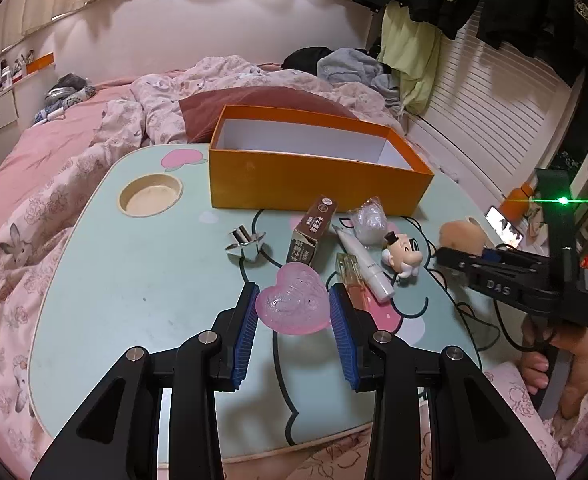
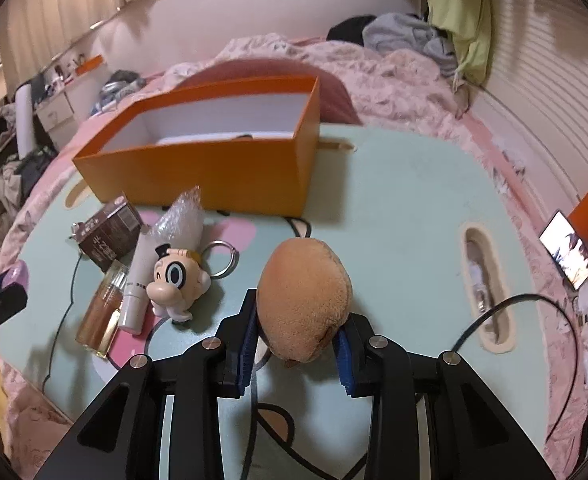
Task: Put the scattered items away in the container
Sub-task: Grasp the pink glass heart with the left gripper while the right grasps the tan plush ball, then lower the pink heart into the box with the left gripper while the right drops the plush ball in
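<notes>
In the left wrist view my left gripper (image 1: 294,304) is shut on a pink heart-shaped glass dish (image 1: 294,306), held a little above the mint-green table (image 1: 133,280). My right gripper (image 2: 296,328) is shut on a tan plush toy (image 2: 304,300); the same toy (image 1: 462,234) shows at the right of the left view. The open orange box (image 1: 314,176) stands at the table's far side, its white inside (image 2: 213,120) mostly bare. Scattered before it lie a brown carton (image 1: 312,232), a white tube (image 1: 364,260), an amber bottle (image 1: 352,276), a cartoon keyring figure (image 2: 177,280), a bubble-wrap bundle (image 1: 368,220) and a shiny metal piece (image 1: 245,242).
The table sits on a bed with a pink floral quilt (image 1: 33,240). A round cup recess (image 1: 151,194) is at its far left, a slot (image 2: 486,288) at its right. A lit phone (image 2: 568,256) and a black cable (image 2: 534,304) lie to the right.
</notes>
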### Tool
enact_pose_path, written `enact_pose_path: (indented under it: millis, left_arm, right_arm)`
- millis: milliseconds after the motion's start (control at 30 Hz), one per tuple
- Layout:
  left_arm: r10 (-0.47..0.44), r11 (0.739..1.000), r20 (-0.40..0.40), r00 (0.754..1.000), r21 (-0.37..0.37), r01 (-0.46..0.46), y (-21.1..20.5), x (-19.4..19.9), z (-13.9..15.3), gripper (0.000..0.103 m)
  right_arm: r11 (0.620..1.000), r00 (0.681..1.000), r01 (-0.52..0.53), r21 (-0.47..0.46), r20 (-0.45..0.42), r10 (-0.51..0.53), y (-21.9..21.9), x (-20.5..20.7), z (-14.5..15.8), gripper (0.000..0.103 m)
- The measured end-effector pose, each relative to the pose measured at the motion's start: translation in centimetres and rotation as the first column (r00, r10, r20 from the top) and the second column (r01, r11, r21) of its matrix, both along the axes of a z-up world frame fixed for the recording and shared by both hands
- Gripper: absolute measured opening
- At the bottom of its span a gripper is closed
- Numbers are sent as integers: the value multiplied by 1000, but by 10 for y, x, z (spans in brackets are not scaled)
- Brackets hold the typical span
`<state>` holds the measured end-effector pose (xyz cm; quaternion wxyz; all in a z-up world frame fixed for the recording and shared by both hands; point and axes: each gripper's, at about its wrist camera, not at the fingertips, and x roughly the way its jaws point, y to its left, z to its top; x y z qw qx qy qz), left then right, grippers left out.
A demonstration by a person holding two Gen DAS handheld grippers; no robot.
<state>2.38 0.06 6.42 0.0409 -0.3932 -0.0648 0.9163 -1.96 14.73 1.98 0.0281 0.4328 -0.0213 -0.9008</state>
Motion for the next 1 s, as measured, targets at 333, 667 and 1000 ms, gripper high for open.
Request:
enact_pose_path:
  millis: [333, 667, 1000]
  left_arm:
    - [-4, 1000, -29, 1000, 5, 4, -1, -40, 25, 37]
    - [-21, 999, -23, 1000, -29, 20, 7, -127, 48, 37]
    - [-2, 994, 35, 999, -105, 6, 11, -178, 35, 37]
  right_arm:
    - [999, 996, -50, 9, -69, 50, -9, -20, 38, 32]
    - [998, 991, -47, 31, -121, 51, -21, -84, 64, 32]
    - [999, 994, -4, 32, -110, 8, -23, -123, 49, 34]
